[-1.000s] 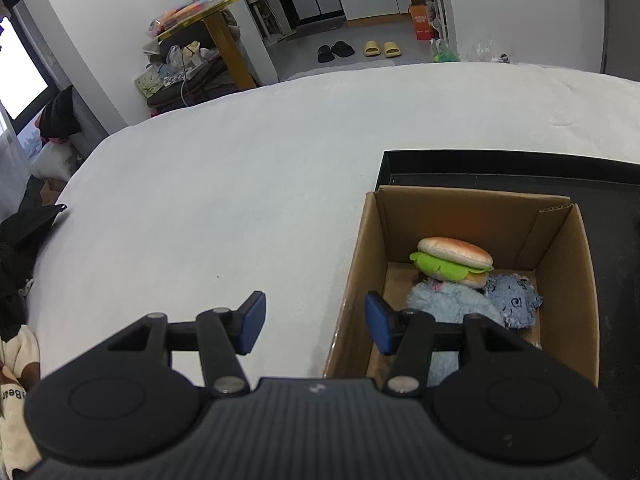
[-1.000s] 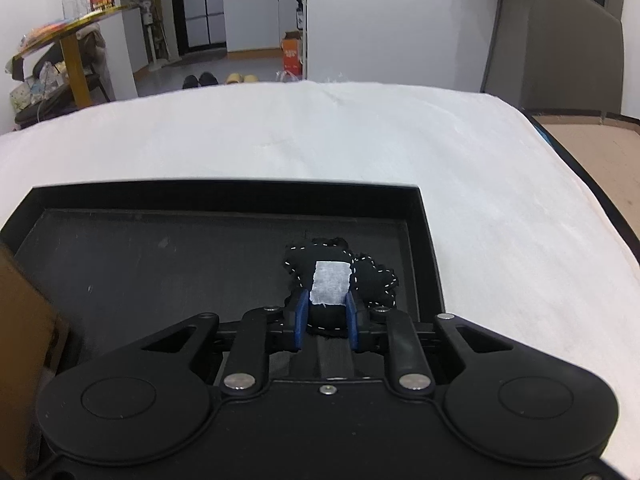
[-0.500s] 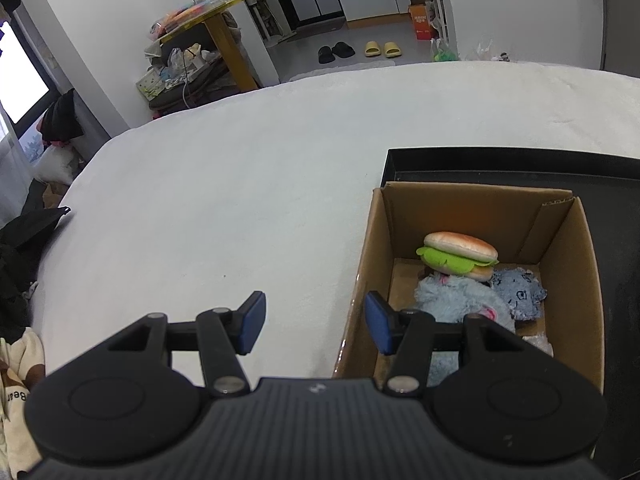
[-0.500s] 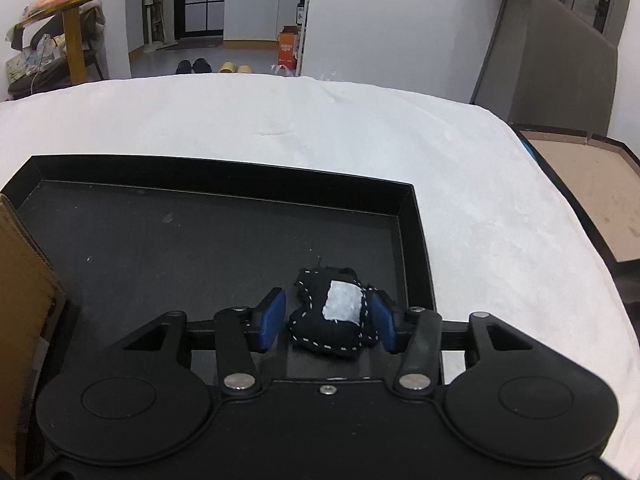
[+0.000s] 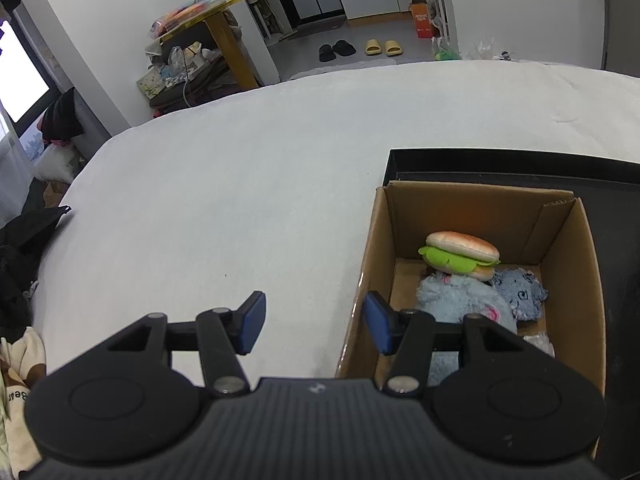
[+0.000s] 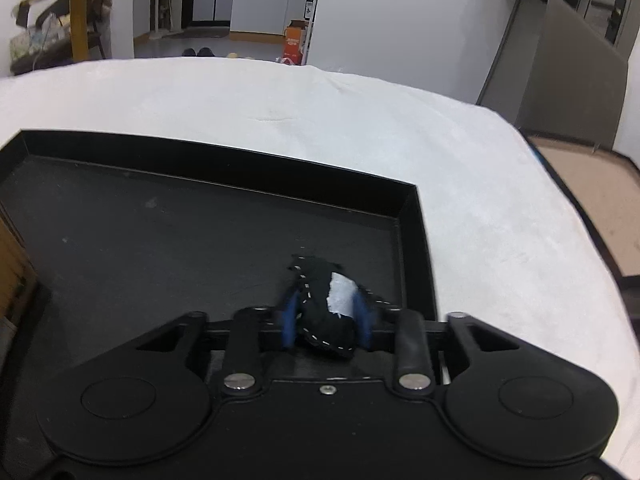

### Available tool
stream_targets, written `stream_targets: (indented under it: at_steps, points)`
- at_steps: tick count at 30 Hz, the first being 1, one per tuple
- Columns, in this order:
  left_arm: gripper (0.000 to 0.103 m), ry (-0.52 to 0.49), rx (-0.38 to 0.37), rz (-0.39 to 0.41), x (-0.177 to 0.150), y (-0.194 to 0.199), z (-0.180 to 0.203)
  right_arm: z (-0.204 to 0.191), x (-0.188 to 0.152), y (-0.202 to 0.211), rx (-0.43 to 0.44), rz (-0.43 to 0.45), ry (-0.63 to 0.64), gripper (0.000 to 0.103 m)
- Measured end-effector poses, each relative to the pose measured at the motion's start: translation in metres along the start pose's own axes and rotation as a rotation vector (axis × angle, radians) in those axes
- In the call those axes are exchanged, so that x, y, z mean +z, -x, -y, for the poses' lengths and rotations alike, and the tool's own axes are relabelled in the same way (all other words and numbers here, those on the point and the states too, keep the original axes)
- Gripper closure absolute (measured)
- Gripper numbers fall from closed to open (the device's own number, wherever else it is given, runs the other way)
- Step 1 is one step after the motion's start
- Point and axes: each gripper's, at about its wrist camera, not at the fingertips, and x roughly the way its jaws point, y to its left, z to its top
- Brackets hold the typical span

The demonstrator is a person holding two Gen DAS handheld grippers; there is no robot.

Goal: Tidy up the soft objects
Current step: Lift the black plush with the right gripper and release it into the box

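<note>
My right gripper (image 6: 326,316) is closing, and its blue pads press both sides of a small black stuffed toy (image 6: 318,292) with white stitching and a white patch. The toy is near the right wall of the black tray (image 6: 160,240). The left wrist view shows a cardboard box (image 5: 576,280) holding a plush burger (image 5: 460,250), a light blue fluffy toy (image 5: 460,296) and a smaller blue toy (image 5: 520,292). My left gripper (image 5: 314,326) is open with nothing between its fingers, above the white cover beside the box's left wall.
The tray and box rest on a wide white cover (image 5: 240,200). The box stands at the tray's left end (image 5: 500,164). Dark clothing (image 5: 20,248) lies off the cover's left edge. A flat brown board (image 6: 592,184) lies to the right, and a cluttered yellow table (image 5: 216,16) stands beyond.
My right gripper's jaws spread apart around the black toy, then came back in on it, and the view rolled slightly. The left gripper has stayed as it was.
</note>
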Motion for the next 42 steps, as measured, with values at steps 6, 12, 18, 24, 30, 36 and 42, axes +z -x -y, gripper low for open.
stream_targets:
  at_steps: [6,12,18,24,30,36,42]
  points:
    - [0.050,-0.005,-0.043,-0.016,-0.010,0.004,-0.007,-0.001,-0.004,0.015,-0.019,0.016,0.027,0.082]
    - [0.050,-0.004,-0.096,-0.019,-0.016,0.010,-0.014,0.010,-0.006,0.037,0.001,0.030,-0.033,0.082]
    - [0.050,-0.005,-0.124,-0.007,-0.024,0.015,-0.019,0.015,-0.007,0.057,0.067,0.025,-0.081,0.082]
    - [0.050,0.011,-0.165,0.000,-0.027,0.019,-0.026,0.020,-0.011,0.076,0.127,0.014,-0.125,0.082]
    - [0.050,0.009,-0.213,0.003,-0.034,0.026,-0.033,0.019,-0.002,0.102,0.168,0.039,-0.129,0.082]
    - [0.050,0.021,-0.251,0.003,-0.038,0.027,-0.040,0.012,0.002,0.129,0.223,0.054,-0.139,0.082]
    - [0.050,0.045,-0.288,-0.009,-0.043,0.021,-0.047,-0.002,0.011,0.155,0.275,0.063,-0.144,0.081]
